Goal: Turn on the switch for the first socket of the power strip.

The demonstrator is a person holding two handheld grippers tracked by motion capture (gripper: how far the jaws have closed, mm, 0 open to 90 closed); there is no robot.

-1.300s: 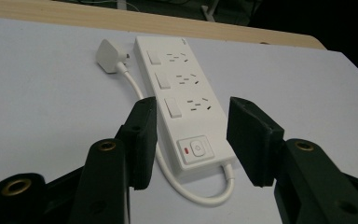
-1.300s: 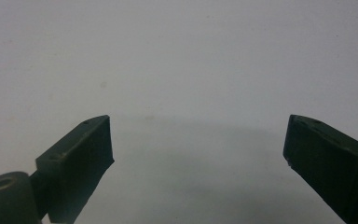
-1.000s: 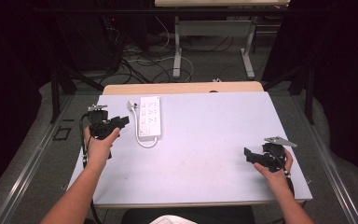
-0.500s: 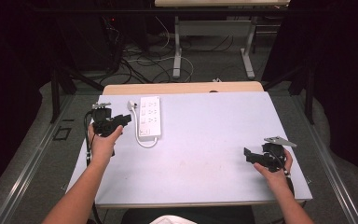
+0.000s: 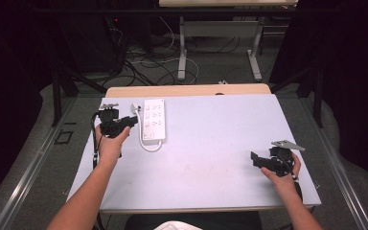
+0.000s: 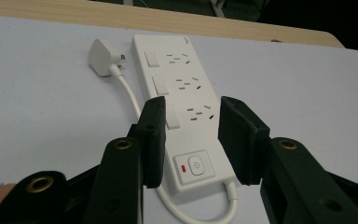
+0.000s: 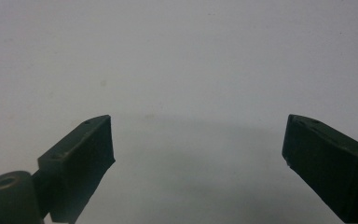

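Note:
A white power strip (image 5: pixel 154 120) lies on the pale table (image 5: pixel 211 143) at the back left, with its cord looping to a white plug (image 5: pixel 135 108) beside it. My left gripper (image 5: pixel 130 121) hovers just left of the strip and is open. In the left gripper view the strip (image 6: pixel 182 107) with its switches and power button (image 6: pixel 194 166) lies past the parted jaws, and the plug (image 6: pixel 103 57) rests at the upper left. My right gripper (image 5: pixel 255 160) is open near the table's front right, over bare table (image 7: pixel 182 70), nothing between its jaws.
A wooden strip (image 5: pixel 187 90) borders the table's far edge. Behind it stand desk legs (image 5: pixel 182 52) and tangled cables (image 5: pixel 143 62) on the floor. Dark curtains close both sides.
My left gripper has moved slightly toward the far side and closer to the power strip. The right gripper has stayed in place.

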